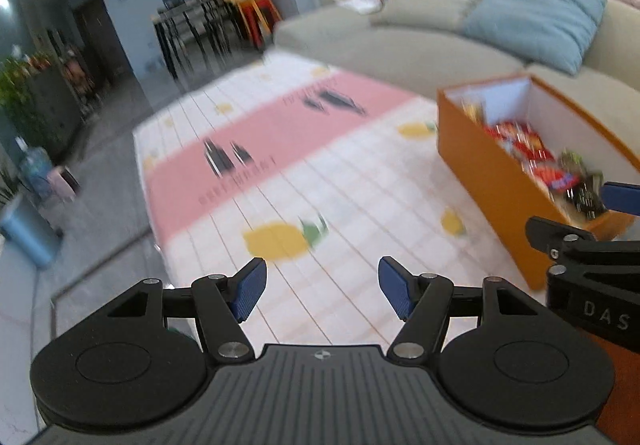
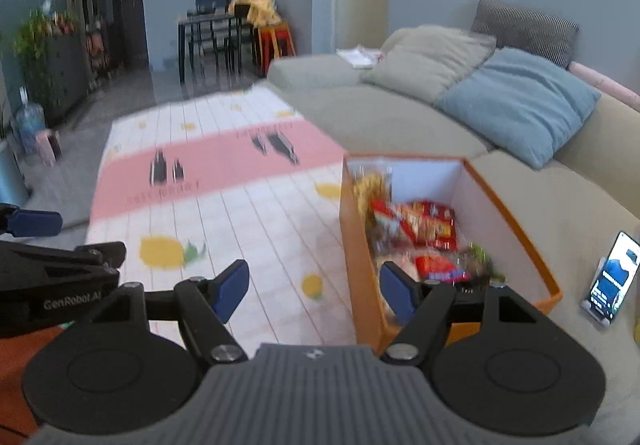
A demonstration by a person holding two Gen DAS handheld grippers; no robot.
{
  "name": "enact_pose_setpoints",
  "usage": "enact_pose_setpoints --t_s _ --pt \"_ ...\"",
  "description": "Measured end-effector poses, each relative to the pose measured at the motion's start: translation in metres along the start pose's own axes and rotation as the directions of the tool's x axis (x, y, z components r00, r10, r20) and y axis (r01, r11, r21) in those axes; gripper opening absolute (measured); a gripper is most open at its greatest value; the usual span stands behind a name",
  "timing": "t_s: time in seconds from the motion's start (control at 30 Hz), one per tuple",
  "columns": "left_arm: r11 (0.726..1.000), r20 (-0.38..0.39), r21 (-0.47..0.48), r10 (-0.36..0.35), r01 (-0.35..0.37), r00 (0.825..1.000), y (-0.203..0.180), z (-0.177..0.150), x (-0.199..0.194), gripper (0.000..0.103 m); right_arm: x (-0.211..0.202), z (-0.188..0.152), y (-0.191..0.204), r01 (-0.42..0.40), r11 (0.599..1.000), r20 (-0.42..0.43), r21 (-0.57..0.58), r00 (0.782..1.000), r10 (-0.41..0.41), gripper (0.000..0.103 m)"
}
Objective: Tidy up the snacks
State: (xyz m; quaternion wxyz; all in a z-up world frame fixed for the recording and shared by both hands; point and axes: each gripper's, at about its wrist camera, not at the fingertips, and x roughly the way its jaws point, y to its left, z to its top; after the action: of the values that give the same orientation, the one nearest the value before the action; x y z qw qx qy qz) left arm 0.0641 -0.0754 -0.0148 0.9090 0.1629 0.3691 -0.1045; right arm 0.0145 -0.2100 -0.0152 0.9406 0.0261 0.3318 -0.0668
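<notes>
Snacks (image 2: pixel 416 241) lie heaped inside the orange box (image 2: pixel 356 245) beside the sofa (image 2: pixel 400 121), likely gathered there for tidiness, while left gripper (image 1: pixel 322 287) and right gripper (image 2: pixel 314 291) hover near the box, jaws apart, holding nothing.

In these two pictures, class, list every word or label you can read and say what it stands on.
"DAS": on the right gripper body, cut off by the frame edge.
"GenRobot.AI": on the left gripper body.
Print on the pink mat: too blurred to read.
Snack packets and phone screen: too blurred to read.
</notes>
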Motion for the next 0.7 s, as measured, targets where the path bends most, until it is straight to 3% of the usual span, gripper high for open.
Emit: enact_pose_setpoints --t_s 0.23,0.7 --pt "1.000 -0.057 0.003 0.002 -0.002 0.998 0.004 -0.022 0.011 0.076 0.020 -0.018 0.003 -0.003 1.000 -0.097 -0.007 0.995 0.003 0.071" --pt "1.000 -0.063 -0.001 0.008 -0.008 0.998 0.007 -0.023 0.015 0.076 0.029 -0.017 0.008 -0.002 1.000 -0.112 -0.011 0.994 0.001 0.071"
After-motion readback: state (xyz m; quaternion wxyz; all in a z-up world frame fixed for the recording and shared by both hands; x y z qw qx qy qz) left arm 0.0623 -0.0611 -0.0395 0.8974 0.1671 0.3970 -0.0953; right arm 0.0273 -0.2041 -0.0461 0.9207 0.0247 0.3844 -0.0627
